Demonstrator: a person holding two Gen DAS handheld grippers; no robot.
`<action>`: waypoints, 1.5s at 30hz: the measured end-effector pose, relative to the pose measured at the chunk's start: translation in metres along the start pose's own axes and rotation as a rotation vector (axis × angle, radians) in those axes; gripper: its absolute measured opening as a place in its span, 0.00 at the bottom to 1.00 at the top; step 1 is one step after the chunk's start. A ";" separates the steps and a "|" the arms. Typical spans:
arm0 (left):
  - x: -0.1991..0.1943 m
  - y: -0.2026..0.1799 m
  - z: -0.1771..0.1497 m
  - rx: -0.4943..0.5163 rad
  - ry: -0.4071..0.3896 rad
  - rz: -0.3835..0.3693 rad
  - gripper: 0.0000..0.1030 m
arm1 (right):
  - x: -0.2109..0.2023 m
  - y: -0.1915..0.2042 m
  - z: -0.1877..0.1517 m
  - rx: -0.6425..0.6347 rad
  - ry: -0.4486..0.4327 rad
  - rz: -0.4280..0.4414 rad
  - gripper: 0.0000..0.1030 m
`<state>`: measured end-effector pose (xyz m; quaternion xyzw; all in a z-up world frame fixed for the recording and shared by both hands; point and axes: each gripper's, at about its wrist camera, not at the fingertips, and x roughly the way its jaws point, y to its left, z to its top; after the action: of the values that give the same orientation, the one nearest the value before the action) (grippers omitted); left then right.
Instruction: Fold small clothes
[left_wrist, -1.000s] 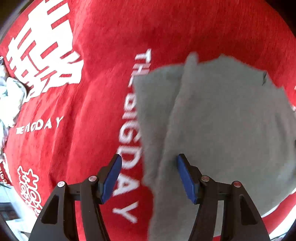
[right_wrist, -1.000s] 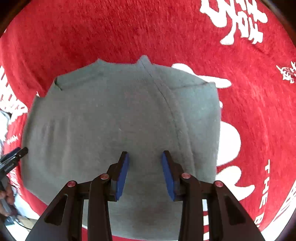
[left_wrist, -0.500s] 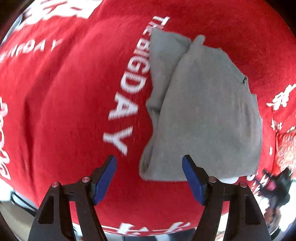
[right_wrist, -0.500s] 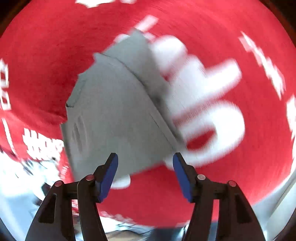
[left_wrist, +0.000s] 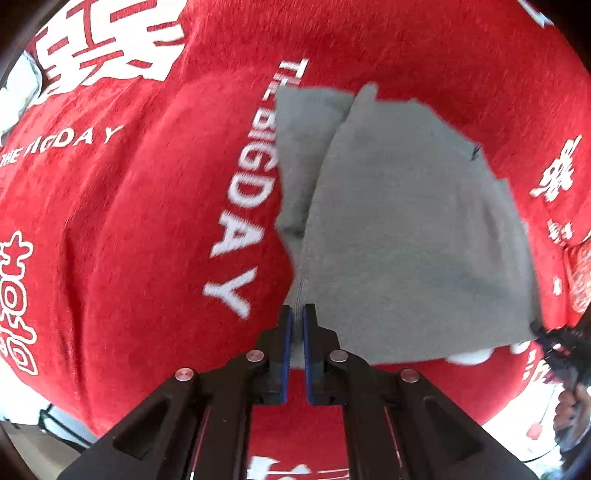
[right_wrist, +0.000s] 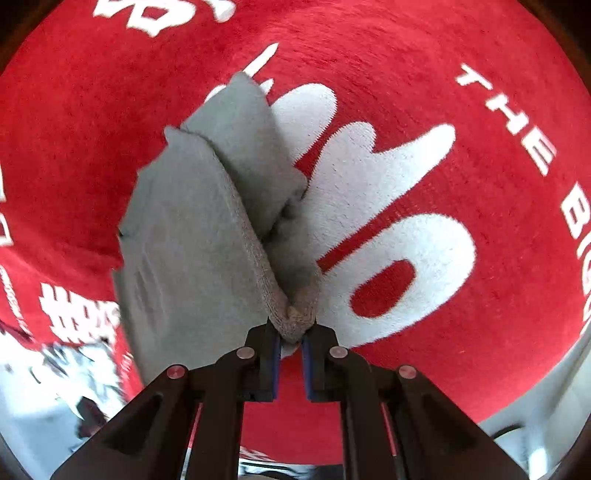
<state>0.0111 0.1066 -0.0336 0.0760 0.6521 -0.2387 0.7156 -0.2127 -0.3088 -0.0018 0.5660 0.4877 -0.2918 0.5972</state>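
Note:
A small grey garment (left_wrist: 406, 236) lies folded on a red cloth with white lettering (left_wrist: 129, 229). My left gripper (left_wrist: 297, 314) is shut on the garment's near left corner. In the right wrist view the same grey garment (right_wrist: 192, 240) rises from the red cloth (right_wrist: 480, 92), and my right gripper (right_wrist: 291, 338) is shut on a bunched corner of it. The right gripper also shows as a dark shape at the right edge of the left wrist view (left_wrist: 561, 350).
The red cloth's near edge shows in both views, with pale floor beyond it (right_wrist: 535, 424). White crumpled items lie at the far left edge of the cloth (left_wrist: 22, 81). Clutter lies at the lower left of the right wrist view (right_wrist: 74, 369).
Both grippers were open above the garment. They have since closed, each on a near corner of the grey garment, and the right corner is lifted and bunched.

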 end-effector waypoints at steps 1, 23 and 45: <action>0.008 0.002 -0.004 0.005 0.010 0.024 0.07 | 0.011 0.002 0.005 -0.006 0.011 -0.025 0.10; -0.014 -0.055 0.113 0.193 -0.210 0.075 0.07 | -0.015 0.070 0.052 -0.279 -0.150 -0.158 0.18; 0.030 -0.043 0.153 0.078 -0.115 0.135 0.07 | 0.038 0.112 0.094 -0.354 -0.107 -0.182 0.19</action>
<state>0.1302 -0.0026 -0.0327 0.1338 0.5935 -0.2191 0.7628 -0.0751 -0.3701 -0.0034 0.3895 0.5481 -0.2839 0.6836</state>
